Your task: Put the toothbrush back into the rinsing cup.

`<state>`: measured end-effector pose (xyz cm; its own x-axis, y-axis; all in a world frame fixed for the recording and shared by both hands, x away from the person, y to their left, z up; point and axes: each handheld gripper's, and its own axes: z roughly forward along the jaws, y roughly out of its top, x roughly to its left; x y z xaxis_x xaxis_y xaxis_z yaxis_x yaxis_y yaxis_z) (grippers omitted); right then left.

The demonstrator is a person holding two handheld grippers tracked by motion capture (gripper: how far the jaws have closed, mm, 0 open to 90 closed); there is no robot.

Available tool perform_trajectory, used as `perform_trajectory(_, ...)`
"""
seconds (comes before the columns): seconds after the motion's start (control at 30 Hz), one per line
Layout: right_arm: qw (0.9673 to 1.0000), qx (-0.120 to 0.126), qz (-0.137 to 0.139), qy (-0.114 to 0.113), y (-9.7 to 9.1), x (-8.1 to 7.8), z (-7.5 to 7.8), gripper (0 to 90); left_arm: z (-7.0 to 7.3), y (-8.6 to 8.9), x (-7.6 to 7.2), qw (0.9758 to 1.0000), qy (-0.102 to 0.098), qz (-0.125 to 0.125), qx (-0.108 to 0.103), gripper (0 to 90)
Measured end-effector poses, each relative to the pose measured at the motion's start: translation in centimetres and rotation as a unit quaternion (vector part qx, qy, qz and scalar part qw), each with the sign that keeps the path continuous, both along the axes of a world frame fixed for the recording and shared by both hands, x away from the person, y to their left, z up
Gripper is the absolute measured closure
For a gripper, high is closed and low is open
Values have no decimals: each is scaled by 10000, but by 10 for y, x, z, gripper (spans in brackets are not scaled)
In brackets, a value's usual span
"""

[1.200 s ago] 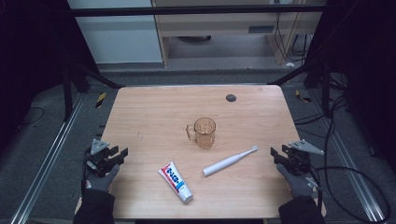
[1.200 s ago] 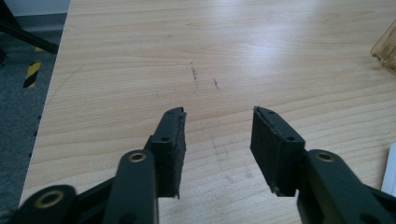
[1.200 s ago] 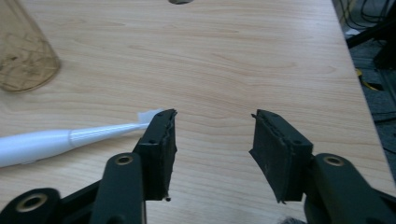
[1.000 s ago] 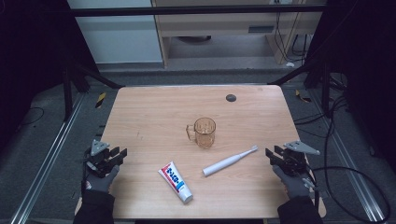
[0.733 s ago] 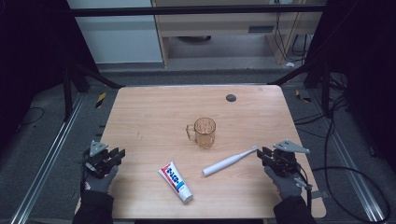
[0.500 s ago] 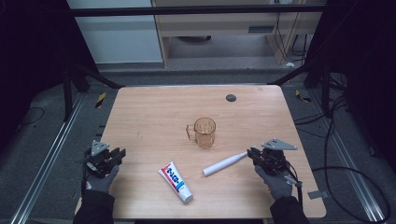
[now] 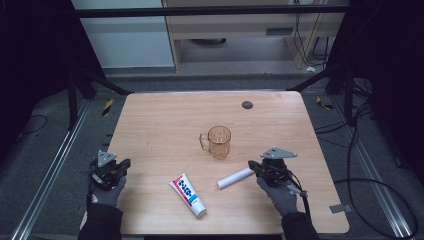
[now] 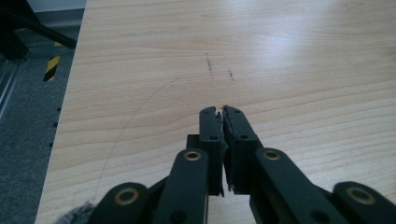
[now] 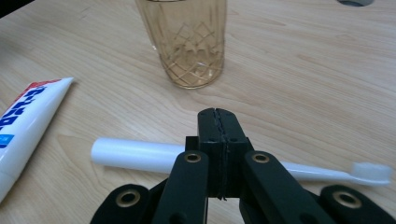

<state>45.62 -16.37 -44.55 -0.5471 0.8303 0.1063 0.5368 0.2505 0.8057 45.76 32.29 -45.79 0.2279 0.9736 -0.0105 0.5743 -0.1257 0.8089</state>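
Toothbrush [image 9: 140,156] lay flat on the wooden table [image 7: 165,125], crossing directly beneath the right gripper [image 9: 217,114], whose 2 black jaws were pressed together with nothing between them. Its thick white handle ran out to one side of the jaws and its bristle head to the other in the right gripper view; whether the jaws touched it could not be told. Just beyond the jaw tips stood an amber glass mug [image 9: 187,42], upright and empty as far as the pictures showed. Off toward the handle end lay a white toothpaste tube [image 9: 28,112] with red and blue print, near the toothbrush but apart from it. Well away across the table, the left gripper [image 8: 222,112] hovered low over bare wood near the edge, its jaws all but closed and holding nothing. By my judgement the work had barely begun: the toothbrush was reached but not gripped, so opening the jaws, closing on the handle and lifting all remained.
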Motion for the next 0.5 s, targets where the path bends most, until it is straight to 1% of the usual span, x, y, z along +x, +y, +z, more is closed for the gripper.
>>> perform_trajectory(0.07, 10000, 25, 52, 39, 6, 1, 0, 900, 1, 1, 0, 10000, 19, 34, 28, 895)
perform_trajectory(0.2, 9998, -18, 188, 87, 20, 3, -2, 900, 0, 1, 0, 9999, 46, 64, 70, 898)
perform_trajectory(0.3, 9994, -33, 311, 164, 31, 5, -6, 900, -1, 1, 1, 9999, 59, 71, 70, 897)
perform_trajectory(0.5, 9982, -142, 508, 292, 54, 8, -16, 900, -2, 1, 1, 9999, 65, 93, 73, 896)
